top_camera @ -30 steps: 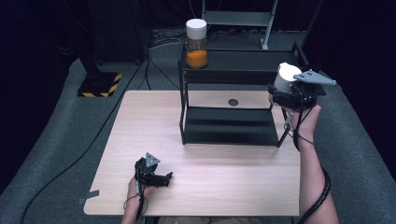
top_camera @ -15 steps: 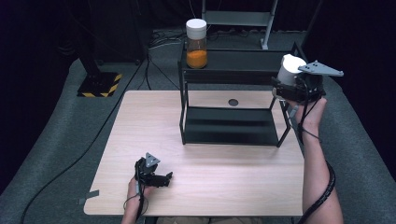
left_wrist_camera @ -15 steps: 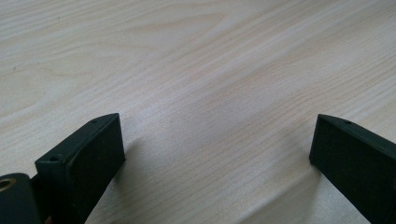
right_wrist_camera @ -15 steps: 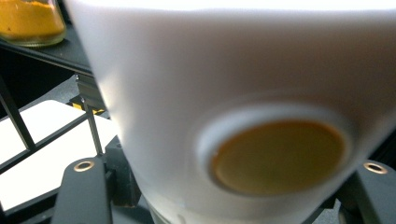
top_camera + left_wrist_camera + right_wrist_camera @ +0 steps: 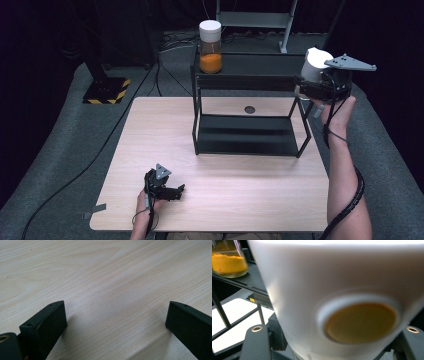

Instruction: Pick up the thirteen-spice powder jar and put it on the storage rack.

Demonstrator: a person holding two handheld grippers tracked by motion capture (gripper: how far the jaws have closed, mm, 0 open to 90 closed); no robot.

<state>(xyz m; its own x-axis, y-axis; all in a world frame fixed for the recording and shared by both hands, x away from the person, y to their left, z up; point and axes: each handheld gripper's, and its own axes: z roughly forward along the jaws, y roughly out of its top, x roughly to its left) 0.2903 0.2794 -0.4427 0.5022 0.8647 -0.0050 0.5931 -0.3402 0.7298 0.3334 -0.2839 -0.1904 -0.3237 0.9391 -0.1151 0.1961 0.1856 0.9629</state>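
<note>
Near the front edge of the table (image 5: 225, 200), left of its middle, the left gripper (image 5: 172, 191) is rested on the wood with its jaws spread wide and nothing between them. Farther back, a black two-tier rack (image 5: 250, 120) is set against the table's far edge. At the rack's right end, by its top shelf, a white cup (image 5: 314, 64) is clamped in the right gripper (image 5: 305, 87). On the top shelf's left end, a white-lidded jar (image 5: 210, 47) of orange powder is stood
</note>
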